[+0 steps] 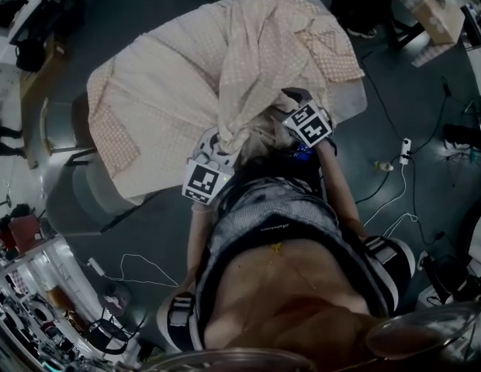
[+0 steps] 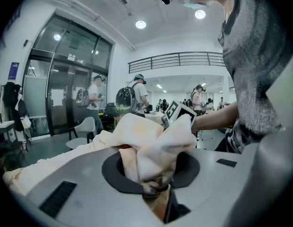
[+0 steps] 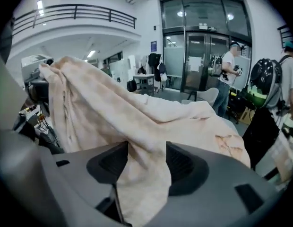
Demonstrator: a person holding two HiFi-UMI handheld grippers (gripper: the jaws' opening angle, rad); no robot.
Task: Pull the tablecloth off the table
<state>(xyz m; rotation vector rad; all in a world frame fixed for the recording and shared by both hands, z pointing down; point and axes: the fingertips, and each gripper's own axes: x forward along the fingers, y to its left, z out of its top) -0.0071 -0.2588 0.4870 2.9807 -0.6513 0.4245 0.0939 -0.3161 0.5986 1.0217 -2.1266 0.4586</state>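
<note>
1. Gathering is partly done in the head view: the tablecloth (image 1: 178,91) is heaped in a ridge just ahead of both grippers, and the rest covers most of the table (image 1: 351,103). It is not off yet.
2. Left gripper view: left gripper (image 2: 153,174) is pinching a thick wad of the cloth.
3. Right gripper view: right gripper (image 3: 146,164) has its jaws spread. A fold hangs loose between them, unsqueezed. It likely needs a fresh grip, then a pull.
</note>
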